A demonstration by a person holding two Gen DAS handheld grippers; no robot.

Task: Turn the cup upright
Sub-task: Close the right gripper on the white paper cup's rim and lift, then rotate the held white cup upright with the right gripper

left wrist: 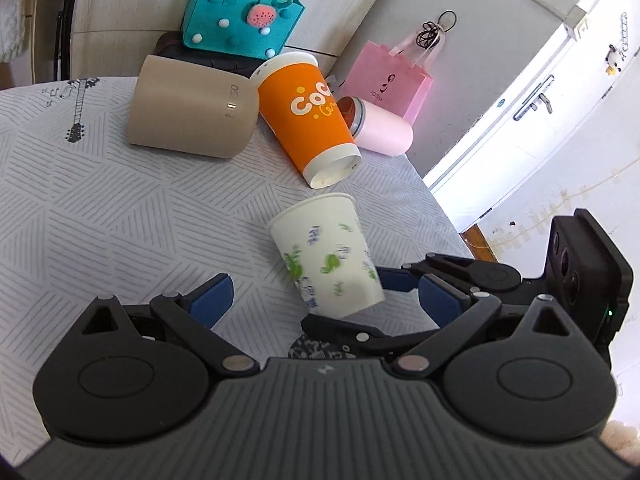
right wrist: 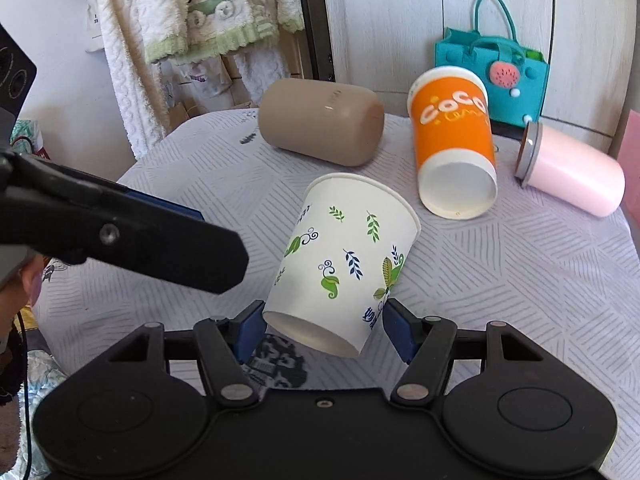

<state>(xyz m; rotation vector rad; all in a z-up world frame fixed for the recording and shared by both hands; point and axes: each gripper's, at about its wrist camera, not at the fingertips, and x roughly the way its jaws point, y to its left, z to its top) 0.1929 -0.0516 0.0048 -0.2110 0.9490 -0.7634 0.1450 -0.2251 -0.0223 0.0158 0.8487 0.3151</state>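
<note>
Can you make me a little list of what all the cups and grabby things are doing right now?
white leafy cup: tilted, held near its base
right hand-held gripper: shut on the white leafy cup, one blue pad on each side
left hand-held gripper: open, holding nothing, beside the cup
orange cup: lying on its side, base toward the camera
tan cup: lying on its side
pink cup: lying on its side
teal bag: standing behind the cups
table cover: grey, striped pattern

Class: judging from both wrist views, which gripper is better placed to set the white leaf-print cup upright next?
Right. The right gripper has its pads either side of the white leaf-print cup, tilted off the table; the left gripper is open, beside it.
</note>
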